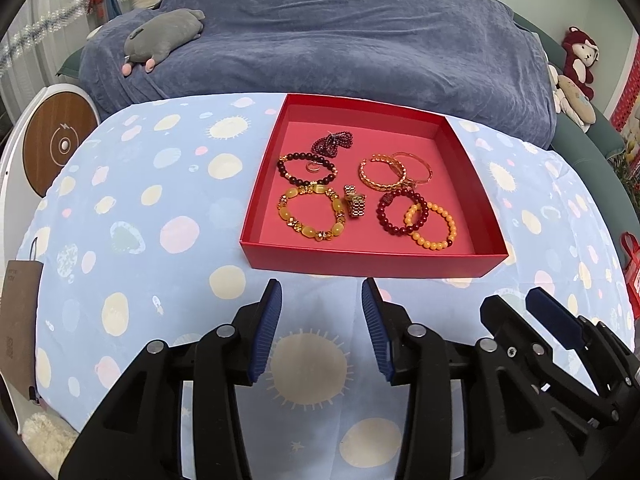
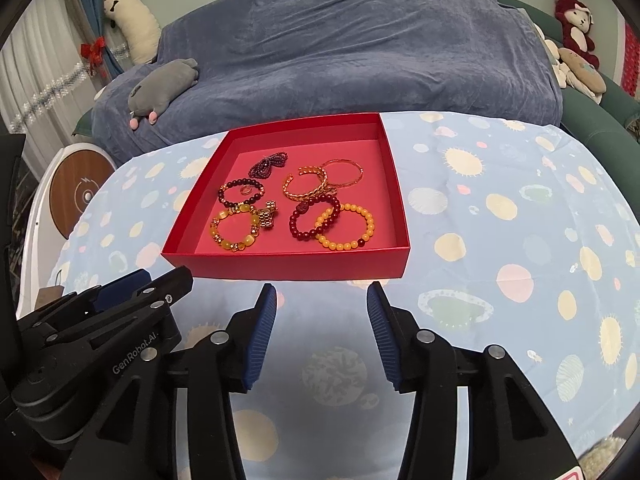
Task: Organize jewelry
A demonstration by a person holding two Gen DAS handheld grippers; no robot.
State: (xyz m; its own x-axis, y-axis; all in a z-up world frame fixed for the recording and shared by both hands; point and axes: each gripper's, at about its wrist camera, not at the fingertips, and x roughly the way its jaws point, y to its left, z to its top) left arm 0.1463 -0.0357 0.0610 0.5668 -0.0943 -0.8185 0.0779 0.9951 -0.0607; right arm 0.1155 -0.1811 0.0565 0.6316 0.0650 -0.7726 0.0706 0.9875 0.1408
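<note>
A tabletop [image 1: 160,208] draped in a pale blue cloth printed with suns, planets and pastel dots carries a shallow red tray [image 1: 372,258], which sits toward the far edge, its rear wall close to where the cloth drops away. All the jewelry lies inside the tray: a dark beaded bracelet [image 1: 306,169] and a yellow stone bracelet [image 1: 311,214] on the left, a gold link ring [image 1: 354,201] in the middle, gold bangles [image 1: 396,170] at the back right, and a red bead bracelet [image 1: 400,212] overlapping an orange bead bracelet [image 1: 434,226] near the front right corner.

The left gripper [image 1: 320,332] and right gripper [image 2: 322,332] hover side by side over the near edge, both with jaws spread wide and holding nothing.

Behind the tabletop stands a sofa under a blue-grey throw [image 2: 340,52], with a grey plush animal [image 2: 162,88] lying on its left end and a red plush monkey [image 2: 576,28] at the far right. White curtains with tinsel [image 2: 52,88] hang at the left.
</note>
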